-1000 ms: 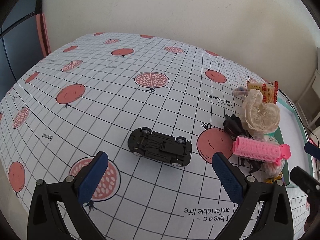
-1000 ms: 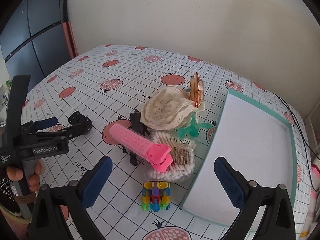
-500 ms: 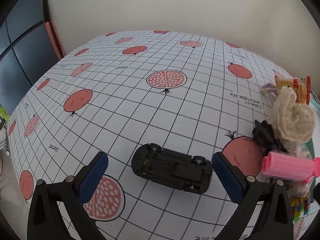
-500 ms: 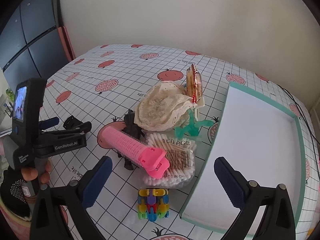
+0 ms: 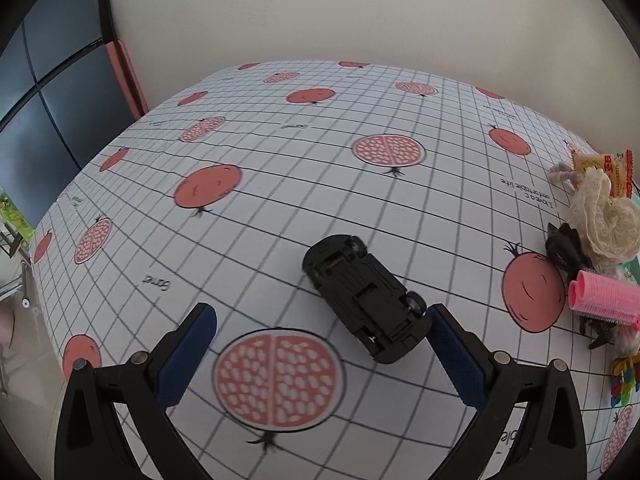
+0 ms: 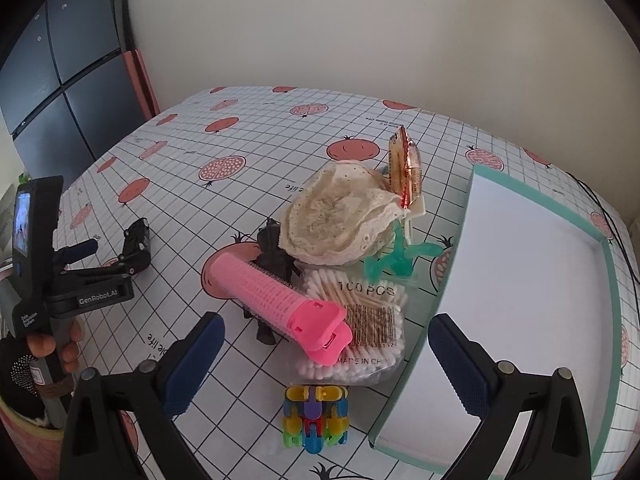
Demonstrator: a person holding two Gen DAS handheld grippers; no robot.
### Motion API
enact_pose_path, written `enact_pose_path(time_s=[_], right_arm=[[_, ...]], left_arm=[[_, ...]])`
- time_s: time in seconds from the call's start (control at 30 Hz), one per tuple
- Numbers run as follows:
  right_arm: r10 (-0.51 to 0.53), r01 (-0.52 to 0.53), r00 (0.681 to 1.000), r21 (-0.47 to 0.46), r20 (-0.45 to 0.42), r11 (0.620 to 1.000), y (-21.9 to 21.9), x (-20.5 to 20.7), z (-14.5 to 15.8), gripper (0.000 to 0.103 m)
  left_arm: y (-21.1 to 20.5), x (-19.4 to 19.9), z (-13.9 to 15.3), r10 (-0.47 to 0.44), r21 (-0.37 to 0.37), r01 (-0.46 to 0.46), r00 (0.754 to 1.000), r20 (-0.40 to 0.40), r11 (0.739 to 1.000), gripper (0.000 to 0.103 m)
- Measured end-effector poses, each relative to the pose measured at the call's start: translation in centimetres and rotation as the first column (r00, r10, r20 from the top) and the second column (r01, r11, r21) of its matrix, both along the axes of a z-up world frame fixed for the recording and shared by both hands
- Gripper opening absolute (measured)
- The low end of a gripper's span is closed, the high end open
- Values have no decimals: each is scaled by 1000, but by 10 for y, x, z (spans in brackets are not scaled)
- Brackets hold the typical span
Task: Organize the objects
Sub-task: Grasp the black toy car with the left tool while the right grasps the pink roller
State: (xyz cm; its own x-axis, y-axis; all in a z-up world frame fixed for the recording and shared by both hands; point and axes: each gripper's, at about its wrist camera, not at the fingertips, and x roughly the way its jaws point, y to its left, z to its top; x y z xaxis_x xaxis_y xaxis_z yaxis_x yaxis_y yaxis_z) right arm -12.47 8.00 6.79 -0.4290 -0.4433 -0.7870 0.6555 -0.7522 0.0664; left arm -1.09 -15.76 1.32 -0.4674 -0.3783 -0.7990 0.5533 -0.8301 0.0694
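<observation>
Slippage is risked: the overturned toy car (askew, touching one pad) could be nudged away when the wide-open left tool is closed; the right tool is held open, empty.

The left tongs are spread wide, nothing between the blue pads, and tip down toward the bench. In the right wrist view a hand grips their handle from below. The right tongs are likewise spread wide and hold nothing, angled downward.
</observation>
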Motion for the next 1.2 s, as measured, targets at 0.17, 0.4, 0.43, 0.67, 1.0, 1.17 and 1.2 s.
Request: enact_pose_path(time_s=[0.17,0.4,0.43,0.67,1.0,1.17,1.2], right_arm=[[26,-26,1000,10,-8,1000,-6,1,-1,103],[56,-55,998,31,-19,998,-18,-1,-5,102],[61,-60,998,34,-25,998,-19,0,-4,101],[91,-90,995,40,-27,995,-24,-6,-6,88],[130,-130,991,10,-10,991,-24,-3,-5,58],[146,-146,989,26,-17,989,-25,2,-7,54],[151,-150,988,28,-14,988,-25,2,-8,53]], left_arm=[[-10,7,4,24,9,-24,999,-26,1000,103],[0,-8,4,-24,16,24,999,-26,1000,103],[1,-10,4,-25,15,25,999,-25,1000,103],[4,-15,0,-40,22,41,999,-19,999,95],[4,-17,-3,-43,37,44,999,-18,998,74],[3,-16,-5,-41,44,42,999,-15,998,70],[3,-16,-6,-42,46,43,999,-13,998,65]])
